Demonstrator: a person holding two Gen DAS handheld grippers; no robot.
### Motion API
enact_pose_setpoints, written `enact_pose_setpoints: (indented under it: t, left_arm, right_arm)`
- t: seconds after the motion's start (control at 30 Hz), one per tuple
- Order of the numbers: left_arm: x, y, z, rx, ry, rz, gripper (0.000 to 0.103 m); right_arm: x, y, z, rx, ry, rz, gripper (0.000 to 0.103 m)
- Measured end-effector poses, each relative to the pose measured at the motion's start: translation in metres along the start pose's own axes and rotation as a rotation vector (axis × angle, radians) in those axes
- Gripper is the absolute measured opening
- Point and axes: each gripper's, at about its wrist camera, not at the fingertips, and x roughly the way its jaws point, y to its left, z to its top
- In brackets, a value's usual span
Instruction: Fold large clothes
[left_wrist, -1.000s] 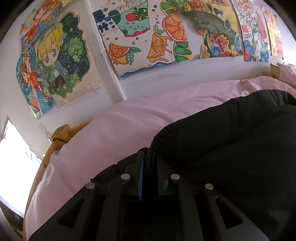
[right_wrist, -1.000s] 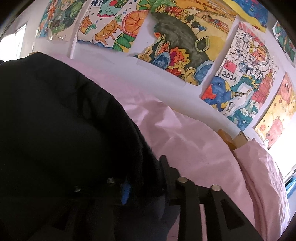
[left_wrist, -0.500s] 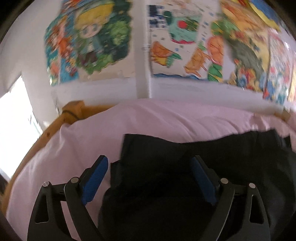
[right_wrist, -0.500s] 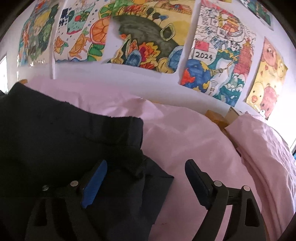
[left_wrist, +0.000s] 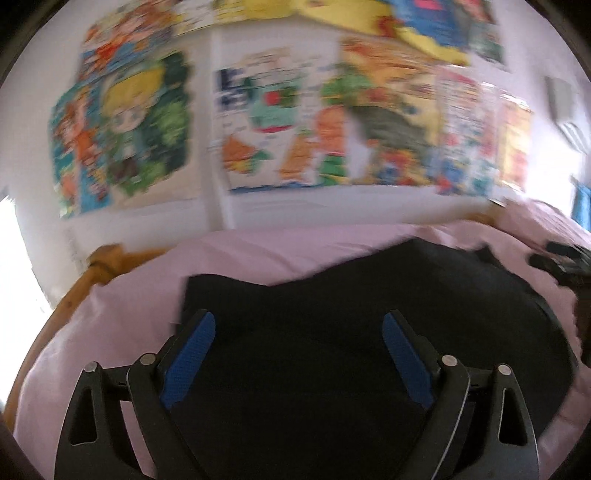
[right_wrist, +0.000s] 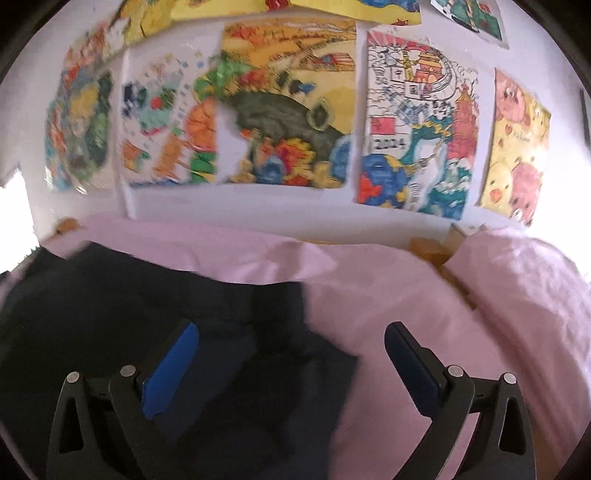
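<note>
Count: one dark garment (left_wrist: 332, 332), two grippers, one pink sheet (left_wrist: 122, 295), one pink pillow (right_wrist: 524, 280), and about six drawings (right_wrist: 288, 107) taped in the main row on the wall, with edges of more above; both views were motion-blurred, so the count was rough. Left gripper (left_wrist: 297, 350) was spread wide, nothing between its blue pads (left_wrist: 188, 354), garment lying under and ahead of the gap. Right gripper (right_wrist: 291, 363) was also wide and holding nothing; its left finger sat over the garment, its right finger over bare sheet. Garment was black or very dark navy and lay in a broad slab on the sheet, spanning the space between the two tools. From the left gripper its far edge ran uneven, with a squarish corner just ahead-left of the left finger. From the right gripper a thicker band ran along the far edge, ending in a corner ahead of the gap, and a lower layer stuck out to the right beneath it. Right gripper showed at the far right edge of the left view (left_wrist: 561, 258), beyond the garment. Wooden frame (left_wrist: 92, 269) lay left of the left tool; the pillow lay ahead-right of the right tool.
</note>
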Motion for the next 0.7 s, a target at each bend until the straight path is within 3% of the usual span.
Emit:
enact_pose_setpoints:
  t: [0.13, 0.23, 0.33, 0.47, 0.7]
  left_arm:
    - [0.016, -0.031, -0.015, 0.034, 0.058, -0.061, 0.095]
    - [0.031, -0.037, -0.017, 0.025, 0.077, -0.064, 0.095]
    - [0.04, -0.036, -0.014, 0.021, 0.071, -0.039, 0.096]
    - [0.053, -0.029, -0.014, -0.006, 0.072, -0.009, 0.101]
    - [0.086, -0.022, -0.005, -0.017, 0.092, 0.021, 0.101]
  right_arm:
    - [-0.003, 0.03, -0.015, 0.011, 0.045, 0.114, 0.103]
    - [0.005, 0.054, -0.027, -0.03, 0.066, 0.155, 0.103]
    - [0.011, 0.067, -0.031, -0.073, 0.052, 0.137, 0.103]
    - [0.022, 0.065, -0.027, -0.045, 0.055, 0.136, 0.103]
    - [0.053, 0.069, -0.014, -0.035, 0.082, 0.165, 0.103]
